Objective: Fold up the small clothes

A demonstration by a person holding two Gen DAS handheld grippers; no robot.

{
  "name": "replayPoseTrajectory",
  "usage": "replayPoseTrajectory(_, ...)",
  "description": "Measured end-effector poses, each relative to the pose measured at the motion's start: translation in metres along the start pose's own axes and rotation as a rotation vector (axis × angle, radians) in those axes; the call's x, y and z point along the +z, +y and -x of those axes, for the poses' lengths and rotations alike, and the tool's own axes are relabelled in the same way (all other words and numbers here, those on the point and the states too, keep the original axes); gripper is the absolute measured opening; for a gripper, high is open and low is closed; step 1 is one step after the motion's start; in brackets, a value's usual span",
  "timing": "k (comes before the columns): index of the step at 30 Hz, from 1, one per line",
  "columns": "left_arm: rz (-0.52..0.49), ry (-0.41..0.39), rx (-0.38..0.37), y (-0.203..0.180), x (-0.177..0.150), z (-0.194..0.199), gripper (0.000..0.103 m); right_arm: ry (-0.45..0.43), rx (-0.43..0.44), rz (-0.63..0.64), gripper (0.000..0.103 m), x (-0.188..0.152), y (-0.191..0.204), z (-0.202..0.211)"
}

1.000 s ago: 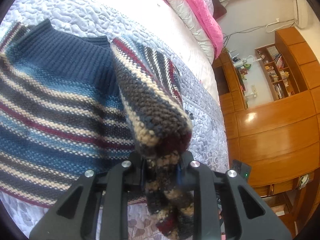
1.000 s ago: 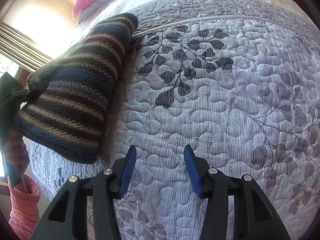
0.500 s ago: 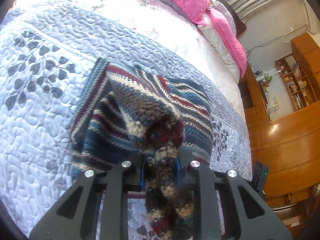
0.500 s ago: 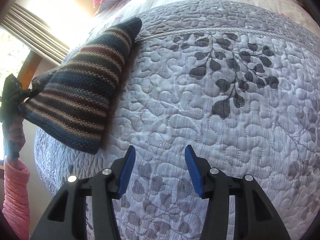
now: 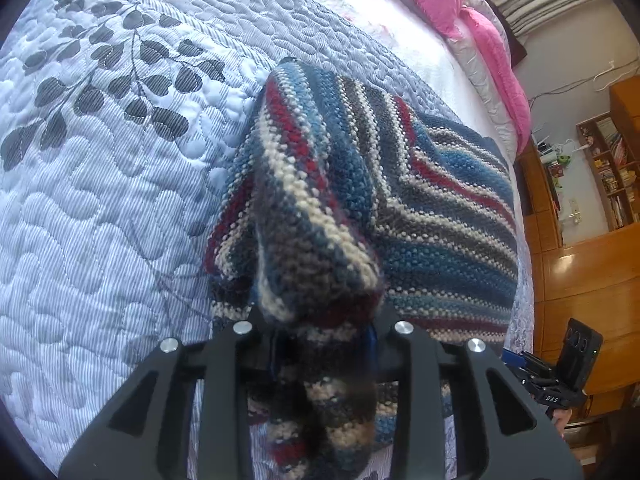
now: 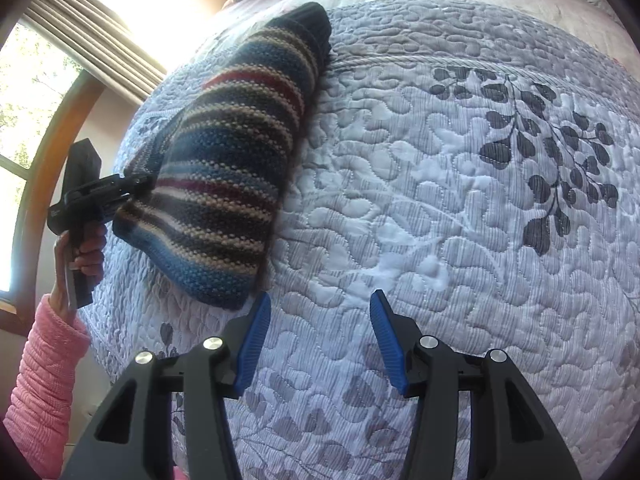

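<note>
Left gripper (image 5: 324,340) clamps a fold of the striped knit sweater (image 5: 420,216), lifting it off the quilted bedspread (image 5: 100,200). Right gripper (image 6: 318,338) hovers above the bedspread, jaws apart and empty.

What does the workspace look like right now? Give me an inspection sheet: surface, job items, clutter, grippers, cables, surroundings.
Surface: quilted bedspread with a grey leaf print.
Job's things: one striped knit sweater, partly folded, one end lifted off the quilt.
Clutter: nothing seen on the quilt near the sweater.
Grippers: left gripper shut on the sweater's bunched edge; right gripper open, above bare quilt, holding nothing.
Cables: wires run along the far wall, away from the bed.
Surroundings: pink pillows at the bed's head, wooden cabinets with bookshelf, window with curtain.
</note>
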State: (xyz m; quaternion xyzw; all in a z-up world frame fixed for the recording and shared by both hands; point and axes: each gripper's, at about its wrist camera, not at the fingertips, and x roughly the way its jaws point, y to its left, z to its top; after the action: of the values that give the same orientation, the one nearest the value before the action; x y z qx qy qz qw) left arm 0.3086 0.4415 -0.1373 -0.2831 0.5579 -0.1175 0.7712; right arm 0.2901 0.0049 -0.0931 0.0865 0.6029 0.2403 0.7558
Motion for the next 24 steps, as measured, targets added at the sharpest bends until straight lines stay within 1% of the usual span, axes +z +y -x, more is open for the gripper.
replayPoseTrajectory(2,0.004,-0.006,0.004,0.0,-0.002,0.006,0.034,-0.002,0.013,0.005,0.053,0.002,0.007,-0.003)
replayPoseTrajectory(4,-0.001,-0.024,0.029,-0.005,-0.006,0.018,0.034,-0.004,0.042,0.012,0.055,0.004,0.015,-0.005)
replayPoseTrajectory(5,-0.007,-0.033,0.042,-0.008,-0.01,0.024,0.039,-0.006,0.063,0.015,0.057,0.005,0.019,-0.006)
replayPoseTrajectory(6,-0.017,-0.043,0.052,-0.011,-0.014,0.03,0.045,-0.005,0.084,0.015,0.057,0.005,0.023,-0.008)
replayPoseTrajectory(8,-0.05,-0.06,0.082,-0.018,-0.026,0.044,0.053,0.002,0.116,0.009,0.058,0.006,0.029,-0.013)
replayPoseTrajectory(9,-0.069,-0.063,0.092,-0.021,-0.032,0.049,0.055,0.006,0.125,0.006,0.058,0.007,0.032,-0.016)
replayPoseTrajectory(12,-0.092,-0.05,0.08,-0.024,-0.053,0.059,0.058,0.02,0.145,-0.007,0.058,0.008,0.036,-0.027)
replayPoseTrajectory(15,-0.096,-0.021,0.081,-0.024,-0.069,0.055,0.059,0.045,0.187,-0.043,0.058,0.007,0.037,-0.04)
replayPoseTrajectory(16,-0.095,-0.011,0.082,-0.022,-0.073,0.05,0.057,0.057,0.205,-0.056,0.058,0.008,0.037,-0.046)
replayPoseTrajectory(17,-0.092,0.001,0.084,-0.02,-0.075,0.045,0.052,0.066,0.217,-0.067,0.058,0.008,0.037,-0.053)
replayPoseTrajectory(18,-0.086,0.014,0.087,-0.018,-0.075,0.04,0.04,0.077,0.226,-0.077,0.052,0.007,0.037,-0.058)
replayPoseTrajectory(19,-0.072,0.032,0.089,-0.015,-0.074,0.035,0.035,0.085,0.237,-0.082,0.045,0.007,0.037,-0.062)
replayPoseTrajectory(20,-0.053,0.04,0.084,-0.011,-0.072,0.031,0.026,0.084,0.232,-0.082,0.039,0.005,0.039,-0.062)
replayPoseTrajectory(21,-0.028,0.044,0.065,-0.007,-0.069,0.03,0.023,0.081,0.23,-0.072,0.032,0.004,0.04,-0.061)
replayPoseTrajectory(23,0.01,0.032,0.03,0.0,-0.065,0.035,0.022,0.07,0.232,-0.046,0.028,0.001,0.043,-0.054)
replayPoseTrajectory(24,0.009,0.02,0.017,0.001,-0.063,0.04,0.022,0.066,0.222,-0.029,0.026,0.0,0.045,-0.05)
